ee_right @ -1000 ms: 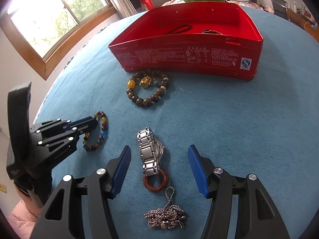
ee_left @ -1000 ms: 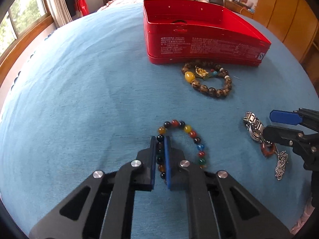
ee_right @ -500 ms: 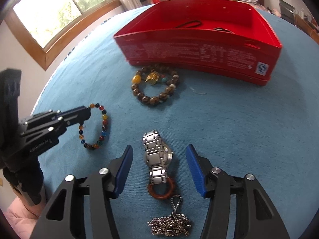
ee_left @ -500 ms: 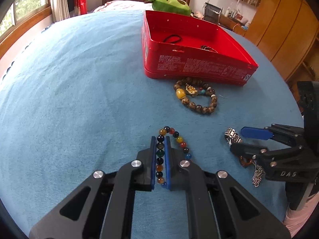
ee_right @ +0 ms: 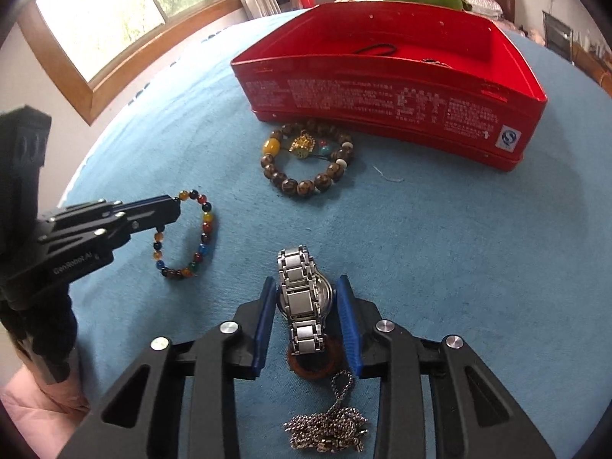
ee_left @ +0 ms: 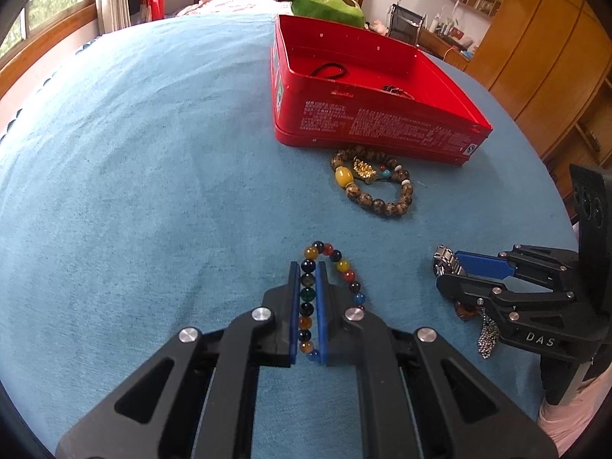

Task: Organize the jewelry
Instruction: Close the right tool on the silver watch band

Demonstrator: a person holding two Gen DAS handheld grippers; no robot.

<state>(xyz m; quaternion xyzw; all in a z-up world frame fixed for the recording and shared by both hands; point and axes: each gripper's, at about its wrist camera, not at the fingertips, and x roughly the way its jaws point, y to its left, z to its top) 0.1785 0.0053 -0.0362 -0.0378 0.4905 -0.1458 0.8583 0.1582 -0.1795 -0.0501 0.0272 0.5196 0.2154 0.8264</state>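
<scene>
My left gripper [ee_left: 308, 267] is shut on one side of a multicoloured bead bracelet [ee_left: 346, 275], which hangs from it just above the blue cloth; it also shows in the right wrist view [ee_right: 202, 229]. My right gripper [ee_right: 308, 287] has its jaws closed in around a silver metal watch [ee_right: 302, 298] lying on the cloth, pads at its sides. A brown ring [ee_right: 313, 359] and a silver ball chain [ee_right: 329, 428] lie just behind the watch. A brown bead bracelet [ee_left: 373, 185] with a yellow bead lies in front of the red tin [ee_left: 367, 122].
The red tin [ee_right: 382, 95] holds a black hair tie [ee_left: 329, 70] and a small dark piece [ee_left: 396, 90]. A green plush toy [ee_left: 325, 5] lies behind it. The blue cloth [ee_left: 134, 153] covers the whole surface. A window is at the left, wooden cabinets at the right.
My left gripper has lifted the multicoloured bracelet off the cloth. My right gripper has moved forward over the watch and narrowed its jaws around it.
</scene>
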